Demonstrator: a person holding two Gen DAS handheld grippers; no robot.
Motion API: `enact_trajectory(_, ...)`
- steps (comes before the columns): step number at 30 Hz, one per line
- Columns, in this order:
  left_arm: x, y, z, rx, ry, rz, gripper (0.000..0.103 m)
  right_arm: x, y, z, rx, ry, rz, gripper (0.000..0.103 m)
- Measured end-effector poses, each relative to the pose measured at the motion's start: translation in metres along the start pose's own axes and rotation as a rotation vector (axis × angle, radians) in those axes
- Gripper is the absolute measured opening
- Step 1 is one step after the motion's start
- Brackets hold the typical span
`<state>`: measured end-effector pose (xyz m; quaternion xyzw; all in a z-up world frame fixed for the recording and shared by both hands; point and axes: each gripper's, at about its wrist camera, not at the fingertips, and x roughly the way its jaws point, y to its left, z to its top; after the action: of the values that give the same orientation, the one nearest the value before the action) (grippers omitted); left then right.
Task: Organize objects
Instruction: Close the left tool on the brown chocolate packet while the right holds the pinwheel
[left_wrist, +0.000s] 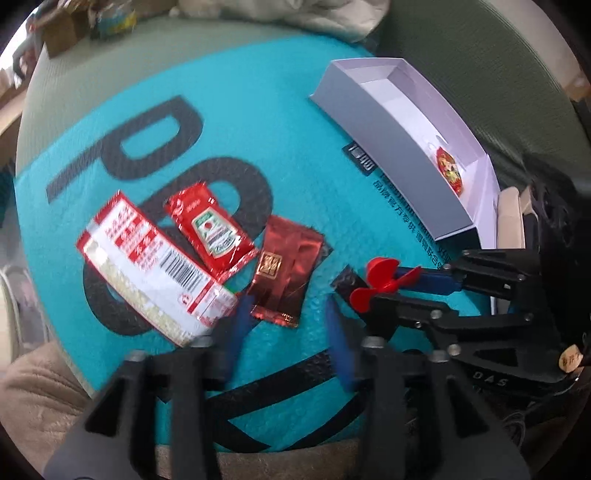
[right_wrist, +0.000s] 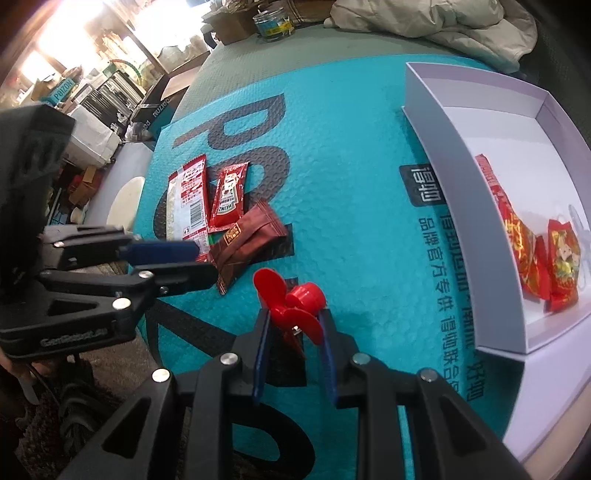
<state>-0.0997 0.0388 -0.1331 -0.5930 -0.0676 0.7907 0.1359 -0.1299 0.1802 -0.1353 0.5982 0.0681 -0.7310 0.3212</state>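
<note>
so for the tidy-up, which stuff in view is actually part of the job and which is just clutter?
Part of the job:
- red propeller, between the right gripper pads
- ketchup sachet
- dark red packet
- red-and-white packet
- white box, red snack packs already inside
- left gripper, open, empty

Lying about:
- teal mat
- glass jar
- white cloth
- cardboard box

Black plastic grippers (right_wrist: 293, 354) with silver screws, blue jaws, white lettering.

- A grey-green cushion (right_wrist: 236, 59) stretches away, with a pale quilted jacket (right_wrist: 443, 26) heaped at its far edge.
- A glass jar (right_wrist: 273, 24) stands beside cardboard boxes (right_wrist: 229, 22).
- Bright light (right_wrist: 74, 33) glares over cluttered shelves (right_wrist: 107, 92) at left.
</note>
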Motion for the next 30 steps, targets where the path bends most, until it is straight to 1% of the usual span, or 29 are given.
enact_trajectory(1,0.000,-0.002,0.001,0.013,-0.003,0.013,0.062,0.000,0.000,0.000,0.000,0.001,0.000,0.025)
enact_trajectory(4,0.003,-0.006,0.008,0.038,-0.007,0.034,0.062,0.000,-0.002,0.001,0.006,-0.001,-0.004,0.025)
enact_trajectory(6,0.007,-0.004,0.014,0.047,0.011,0.034,0.062,-0.001,-0.005,0.001,0.010,-0.003,-0.009,0.025)
enact_trajectory(7,0.005,0.000,0.015,0.049,0.022,0.033,0.062,-0.001,-0.006,0.002,0.015,-0.004,-0.010,0.025)
enact_trajectory(9,0.018,0.001,0.019,0.054,0.059,0.013,0.062,-0.001,-0.009,0.002,0.023,-0.001,-0.012,0.025)
enact_trajectory(11,0.033,0.001,0.021,0.062,0.119,-0.011,0.062,0.000,-0.011,0.003,0.028,-0.001,-0.009,0.025)
enact_trajectory(14,0.039,-0.009,0.023,0.156,0.130,0.033,0.063,0.001,-0.012,0.003,0.027,0.001,-0.005,0.025)
enact_trajectory(16,0.042,-0.014,0.023,0.189,0.128,0.060,0.064,0.002,-0.012,0.002,0.025,0.001,-0.004,0.025)
enact_trajectory(18,0.042,-0.017,0.022,0.214,0.108,0.073,0.063,0.002,-0.012,0.002,0.025,0.001,-0.002,0.025)
enact_trajectory(20,0.040,-0.014,0.022,0.194,0.083,0.067,0.057,0.002,-0.011,0.002,0.027,0.001,-0.001,0.025)
enact_trajectory(21,0.038,-0.012,0.023,0.178,0.065,0.069,0.039,0.002,-0.011,0.002,0.026,0.000,-0.001,0.025)
enact_trajectory(22,0.036,-0.010,0.023,0.171,0.056,0.063,0.033,0.002,-0.010,0.002,0.024,0.000,-0.003,0.025)
enact_trajectory(26,0.033,-0.012,0.023,0.181,0.056,0.029,0.032,-0.003,-0.004,0.003,0.001,-0.007,0.000,0.025)
enact_trajectory(30,0.020,-0.010,0.023,0.130,0.045,-0.016,0.032,-0.014,0.004,0.004,-0.036,-0.028,-0.012,0.025)
